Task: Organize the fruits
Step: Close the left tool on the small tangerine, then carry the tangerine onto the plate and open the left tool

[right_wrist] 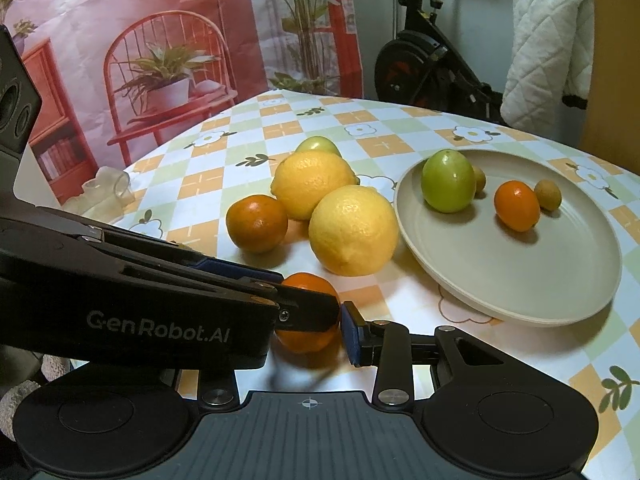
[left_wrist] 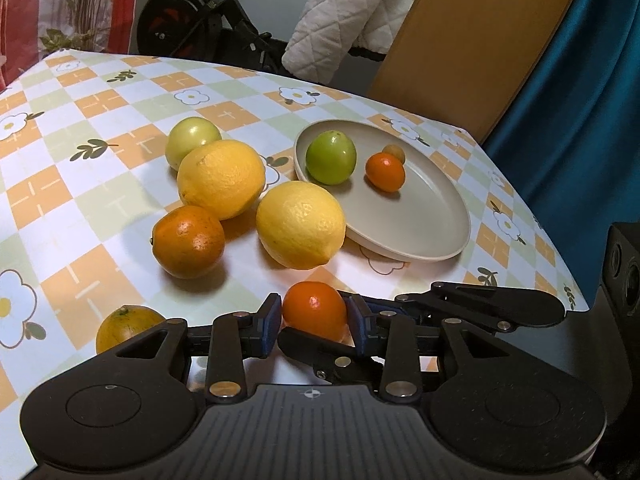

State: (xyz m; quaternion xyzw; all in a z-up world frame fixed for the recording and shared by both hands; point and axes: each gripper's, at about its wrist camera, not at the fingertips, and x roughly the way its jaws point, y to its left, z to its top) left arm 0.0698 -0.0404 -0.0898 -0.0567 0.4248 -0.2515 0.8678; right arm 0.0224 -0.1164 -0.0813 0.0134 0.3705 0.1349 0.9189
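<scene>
**Both grippers closed on one small orange at the near table edge**

Left wrist view. Checked tablecloth (left_wrist: 100, 120) spread with loose fruit: a pale green fruit (left_wrist: 192, 140) farthest back, touching a large lemon (left_wrist: 221, 178); a second lemon (left_wrist: 301, 224) against the rim of the beige plate (left_wrist: 432, 216); a darker orange (left_wrist: 188, 241) to the left of both; another orange (left_wrist: 124, 326) half hidden behind the gripper frame at lower left. On the plate: a green fruit (left_wrist: 331, 157), a little orange (left_wrist: 385, 171) and a small brownish fruit (left_wrist: 394, 153) just behind it. Beyond the table, an exercise bike (left_wrist: 188, 20), a quilted white cloth (left_wrist: 352, 12) and a teal curtain (left_wrist: 580, 100). Left gripper (left_wrist: 315, 318) angled down at the table, blue pads pressed on either side of the small orange (left_wrist: 314, 310). Crossing in from the right (and partly below the fruit), the dark linkage of the other tool.

Right wrist view. Same plate (right_wrist: 520, 264) to the right, holding the green fruit (right_wrist: 448, 186), the little orange (right_wrist: 516, 205) and two small brownish fruits. Lemons (right_wrist: 352, 230) and darker orange (right_wrist: 256, 223) in a cluster at centre. Printed backdrop (right_wrist: 140, 40) behind. Right gripper (right_wrist: 308, 322) tilted down; only its right blue pad (right_wrist: 352, 334) visible, touching the small orange (right_wrist: 306, 312). Left side blocked by the left gripper's black body (right_wrist: 160, 312) lying across the fruit, so that finger unseen; narrow gap consistent with a grip.
</scene>
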